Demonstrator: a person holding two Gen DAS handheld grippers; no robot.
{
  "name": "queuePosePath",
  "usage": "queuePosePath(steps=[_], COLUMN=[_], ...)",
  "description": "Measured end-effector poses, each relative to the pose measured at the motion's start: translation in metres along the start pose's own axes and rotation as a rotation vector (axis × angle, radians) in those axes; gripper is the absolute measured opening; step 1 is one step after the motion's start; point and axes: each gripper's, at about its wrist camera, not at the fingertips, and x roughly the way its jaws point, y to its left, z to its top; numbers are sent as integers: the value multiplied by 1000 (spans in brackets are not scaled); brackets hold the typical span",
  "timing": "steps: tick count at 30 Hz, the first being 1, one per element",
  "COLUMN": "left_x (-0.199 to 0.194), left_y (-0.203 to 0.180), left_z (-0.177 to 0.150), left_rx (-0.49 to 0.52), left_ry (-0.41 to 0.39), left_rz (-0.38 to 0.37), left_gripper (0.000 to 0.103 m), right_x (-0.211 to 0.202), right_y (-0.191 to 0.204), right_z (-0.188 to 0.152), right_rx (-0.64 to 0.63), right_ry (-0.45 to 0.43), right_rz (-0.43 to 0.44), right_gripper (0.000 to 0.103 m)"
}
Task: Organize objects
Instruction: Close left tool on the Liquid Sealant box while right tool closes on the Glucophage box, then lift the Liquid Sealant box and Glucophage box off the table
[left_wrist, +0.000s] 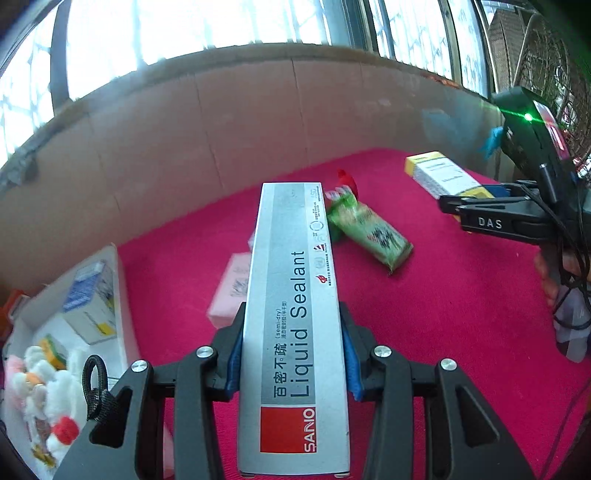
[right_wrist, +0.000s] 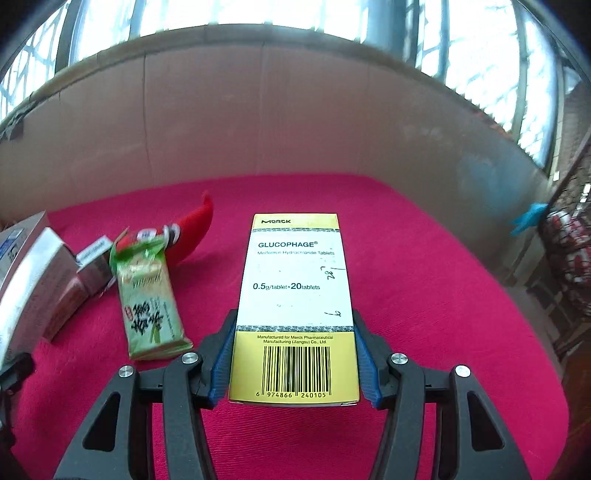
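My left gripper (left_wrist: 292, 312) is shut on a long grey "Liquid Sealant" box (left_wrist: 295, 280), its blue pads (left_wrist: 235, 363) pressing both long sides; the box hangs above the red cloth. My right gripper (right_wrist: 293, 317) is shut on a yellow and white Glucophage tablet box (right_wrist: 295, 291), also lifted. In the left wrist view the right gripper (left_wrist: 476, 216) shows at the right edge with that tablet box (left_wrist: 441, 173). The grey sealant box (right_wrist: 33, 280) appears at the left edge of the right wrist view.
A green snack packet (left_wrist: 369, 230) (right_wrist: 151, 299), a red plush chili (left_wrist: 347, 181) (right_wrist: 195, 225) and a pink box (left_wrist: 229, 291) lie on the red cloth (right_wrist: 424, 295). A white bin (left_wrist: 123, 295) at left holds a blue-white box and plush toys. A cardboard wall (right_wrist: 295, 122) rings the back.
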Motion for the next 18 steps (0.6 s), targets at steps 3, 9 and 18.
queuePosePath(steps=[3,9,18], left_x=[-19,-33,-36], left_y=[0,-6,0], left_z=[-3,-1,-3], left_rx=[-4,17,-12], left_ry=[-100,-184,-194], left_rz=[38,71,71], left_gripper=[42,42,42], right_x=[-17,-51,-59], right_y=[-7,-19,3], right_z=[0,-8,-14], right_rx=[55,154,222], right_ry=[-83,-194,-210], right_rz=[-73,-184,-98], right_gripper=[60,60,60])
